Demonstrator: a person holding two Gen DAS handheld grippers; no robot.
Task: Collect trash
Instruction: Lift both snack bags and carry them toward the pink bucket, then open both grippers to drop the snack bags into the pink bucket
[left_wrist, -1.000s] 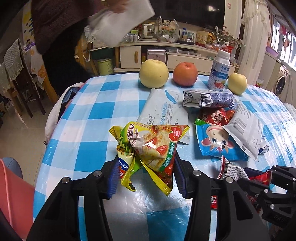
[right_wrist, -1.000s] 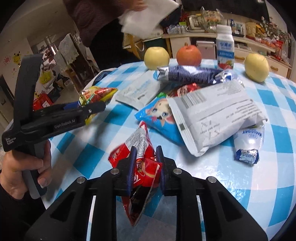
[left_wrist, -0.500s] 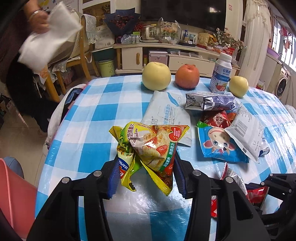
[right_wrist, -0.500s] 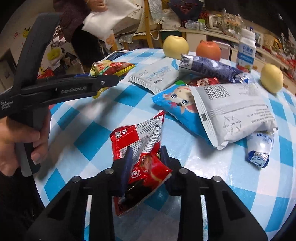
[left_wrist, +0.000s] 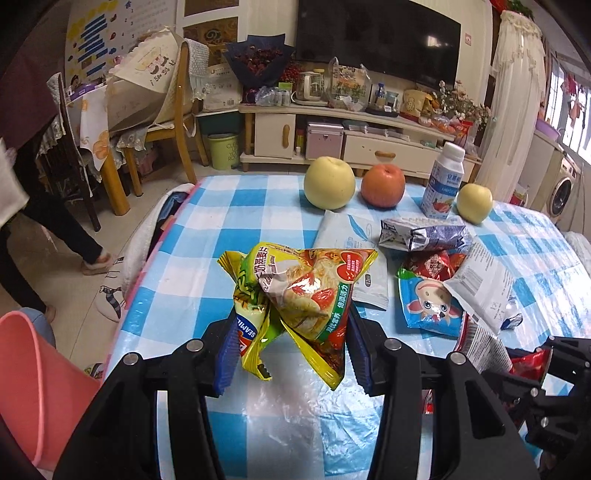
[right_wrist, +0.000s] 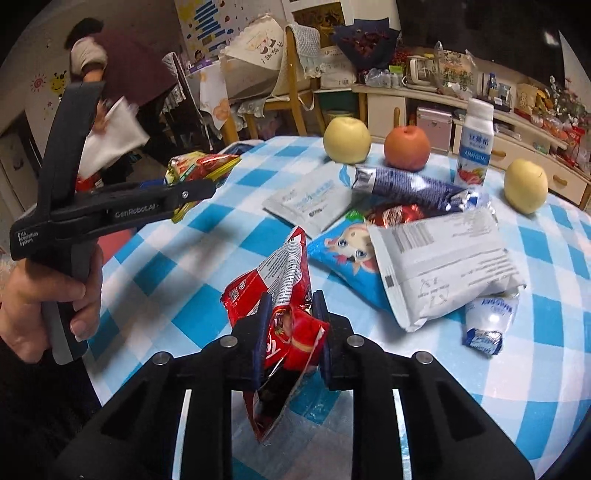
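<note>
My left gripper (left_wrist: 290, 341) is shut on a crumpled yellow snack wrapper (left_wrist: 299, 288) and holds it above the near left part of the blue-checked table (left_wrist: 221, 236). My right gripper (right_wrist: 291, 325) is shut on a red snack wrapper (right_wrist: 280, 288), lifted off the table (right_wrist: 192, 273). The left gripper and its yellow wrapper (right_wrist: 199, 166) also show at the left of the right wrist view. Loose wrappers lie on the table: a blue cartoon bag (right_wrist: 343, 247), a white bag (right_wrist: 443, 258), a silver-purple bag (right_wrist: 410, 188), a flat white packet (right_wrist: 310, 199) and a small white packet (right_wrist: 487, 321).
Two yellow apples (left_wrist: 330, 182) (left_wrist: 474, 203), a red apple (left_wrist: 383, 185) and a milk bottle (left_wrist: 443, 181) stand at the table's far side. A pink bin (left_wrist: 33, 384) stands on the floor at the lower left. A person (right_wrist: 107, 92) moves by the chairs at the left.
Both grippers rose a little with their wrappers. The red wrapper came off the table. The person with the white cloth walked from behind the table to the left.
</note>
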